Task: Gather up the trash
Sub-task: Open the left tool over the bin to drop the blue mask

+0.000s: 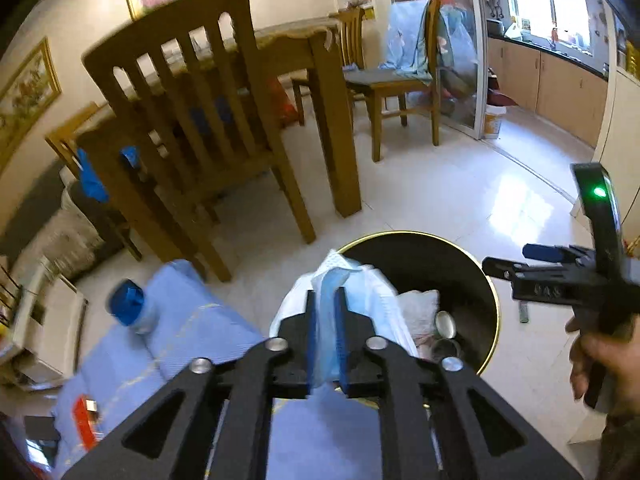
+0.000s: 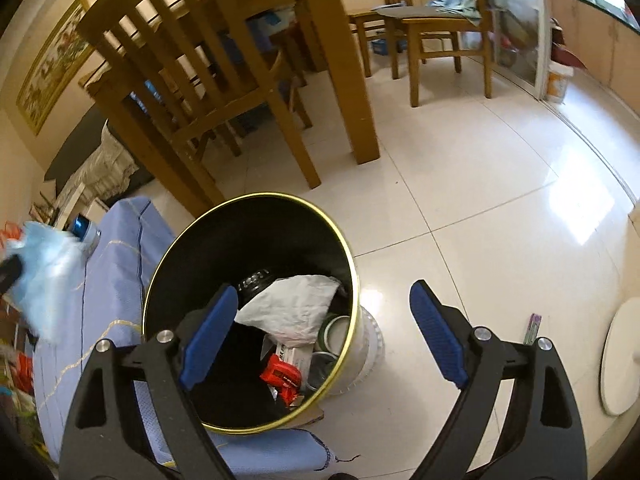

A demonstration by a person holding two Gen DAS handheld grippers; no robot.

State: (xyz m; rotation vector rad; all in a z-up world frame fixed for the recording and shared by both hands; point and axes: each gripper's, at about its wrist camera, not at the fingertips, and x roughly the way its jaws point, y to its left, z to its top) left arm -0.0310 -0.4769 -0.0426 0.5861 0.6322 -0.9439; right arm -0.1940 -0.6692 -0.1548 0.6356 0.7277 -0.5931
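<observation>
My left gripper [image 1: 326, 300] is shut on a pale blue and white face mask [image 1: 340, 276], pinched between its blue pads just over the near rim of a black bin with a gold rim [image 1: 494, 300]. The bin [image 2: 348, 248] holds crumpled white paper [image 2: 292, 308], a red packet [image 2: 282, 376] and round tins. My right gripper [image 2: 323, 290] stands open over the bin's near right side, with nothing between its fingers. It also shows at the right of the left wrist view [image 1: 508, 260], held by a hand. In the right wrist view the mask [image 2: 44, 276] appears far left.
A low surface draped in blue cloth [image 1: 192, 320] sits left of the bin, with a blue-capped bottle [image 1: 130, 306] on it. A wooden chair [image 1: 192, 112] and table leg [image 1: 340, 152] stand beyond. On the tiled floor lie a purple wrapper [image 2: 534, 326] and a white disc [image 2: 620, 356].
</observation>
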